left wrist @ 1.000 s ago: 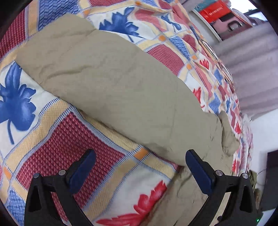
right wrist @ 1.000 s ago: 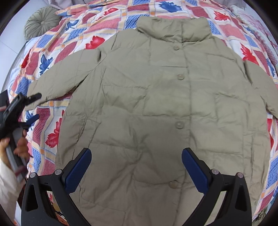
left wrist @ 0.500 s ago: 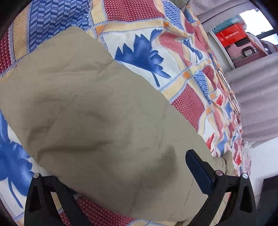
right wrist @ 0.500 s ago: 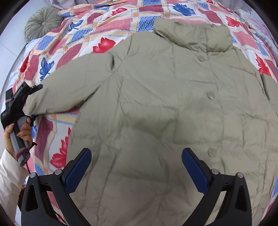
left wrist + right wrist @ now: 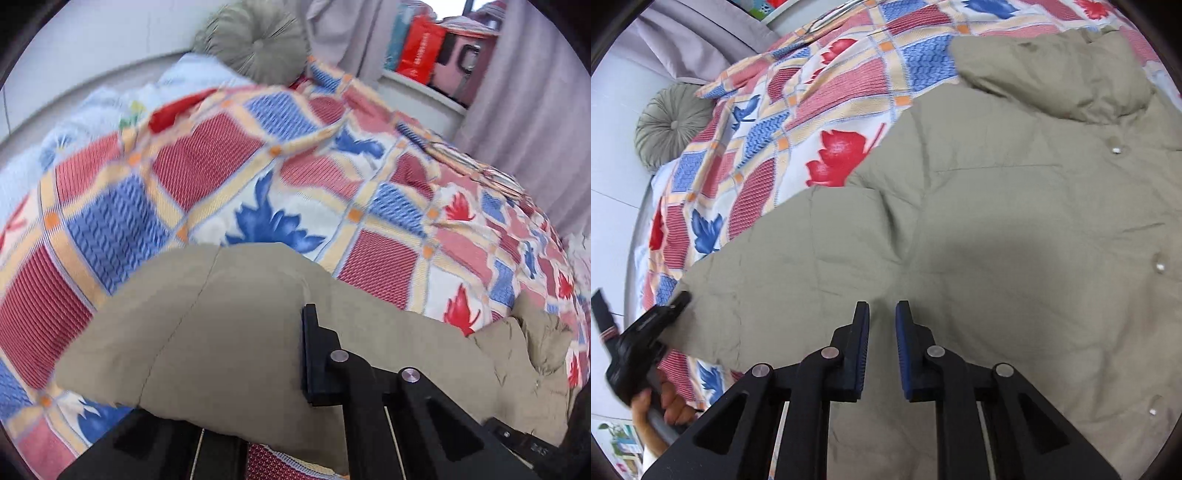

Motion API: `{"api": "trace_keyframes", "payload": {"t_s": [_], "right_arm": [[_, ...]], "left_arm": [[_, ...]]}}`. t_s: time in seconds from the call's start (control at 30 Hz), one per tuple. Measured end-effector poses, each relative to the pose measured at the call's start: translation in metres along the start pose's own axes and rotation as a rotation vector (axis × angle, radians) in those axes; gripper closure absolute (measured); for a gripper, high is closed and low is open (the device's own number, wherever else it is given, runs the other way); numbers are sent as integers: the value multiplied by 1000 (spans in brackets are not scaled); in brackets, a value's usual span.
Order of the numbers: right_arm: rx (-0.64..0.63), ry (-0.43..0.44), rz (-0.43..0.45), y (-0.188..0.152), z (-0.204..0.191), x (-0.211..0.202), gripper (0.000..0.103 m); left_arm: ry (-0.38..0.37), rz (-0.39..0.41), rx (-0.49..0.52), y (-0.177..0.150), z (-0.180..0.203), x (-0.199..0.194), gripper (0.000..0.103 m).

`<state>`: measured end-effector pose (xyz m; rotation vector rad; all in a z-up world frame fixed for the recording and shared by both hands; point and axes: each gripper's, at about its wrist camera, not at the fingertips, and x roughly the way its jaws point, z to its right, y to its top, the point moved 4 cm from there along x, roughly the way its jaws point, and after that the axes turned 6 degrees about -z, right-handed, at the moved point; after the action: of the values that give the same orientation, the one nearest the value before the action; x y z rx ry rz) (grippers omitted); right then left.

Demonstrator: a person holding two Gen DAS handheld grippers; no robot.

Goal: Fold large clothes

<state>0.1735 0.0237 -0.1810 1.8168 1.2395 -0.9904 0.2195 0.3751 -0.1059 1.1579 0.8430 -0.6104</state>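
Two claws, both just closing. Your left claw (image 5: pixel 295 354) has clamped down on the sleeve (image 5: pixel 207 332) of the coat (image 5: pixel 1015 240): in its own view one black finger (image 5: pixel 314 350) lies on top of the khaki cloth and the other is buried under it, so the padded cuff end bulges up and out between the two. From the right wrist view you see that same claw (image 5: pixel 677 301) at the far left, biting the sleeve tip, with your hand (image 5: pixel 661 410) wrapped round its handle below.

Your right claw (image 5: pixel 882 345) has pulled its jaws nearly together, a narrow slot left between the blue pads (image 5: pixel 863 350). They hang over the coat near where the sleeve joins the body, and you cannot tell whether any cloth is pinched; nothing shows in the slot.

Outward from there: the coat lies spread front-up on the bed, buttons (image 5: pixel 1115 149) running down at the right, collar (image 5: pixel 1052 77) bunched toward the top. Under it, the quilt (image 5: pixel 812 110), checked in red, blue and cream with leaf prints. Past the quilt, a round grey-green cushion (image 5: pixel 670 123) sits against the white wall, and grey curtains (image 5: pixel 535 110) hang beyond the bed with a red bag (image 5: pixel 421 55) on the sill between them.
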Motion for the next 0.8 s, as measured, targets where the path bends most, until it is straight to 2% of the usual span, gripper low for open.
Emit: {"api": "trace_keyframes", "payload": {"t_s": [0.1, 0.23, 0.4, 0.47, 0.6, 0.7, 0.8], "right_arm": [[-1, 44, -25, 1, -8, 24, 87], [22, 52, -73, -4, -5, 47, 87], [36, 118, -123, -7, 3, 33, 87], [61, 124, -77, -14, 18, 13, 87], [120, 59, 7, -35, 75, -47, 87], [171, -12, 28, -52, 120, -80, 87], [209, -66, 28, -67, 156, -102, 87]], "left_arm": [[-42, 63, 109, 6, 33, -33, 95], [-140, 90, 206, 2, 89, -60, 95], [-267, 81, 355, -21, 187, -77, 95], [-288, 53, 430, -41, 231, -76, 95], [-340, -20, 543, -88, 309, -59, 95], [-292, -67, 672, -142, 358, -31, 95], [-247, -179, 757, -195, 387, 3, 95]]}}
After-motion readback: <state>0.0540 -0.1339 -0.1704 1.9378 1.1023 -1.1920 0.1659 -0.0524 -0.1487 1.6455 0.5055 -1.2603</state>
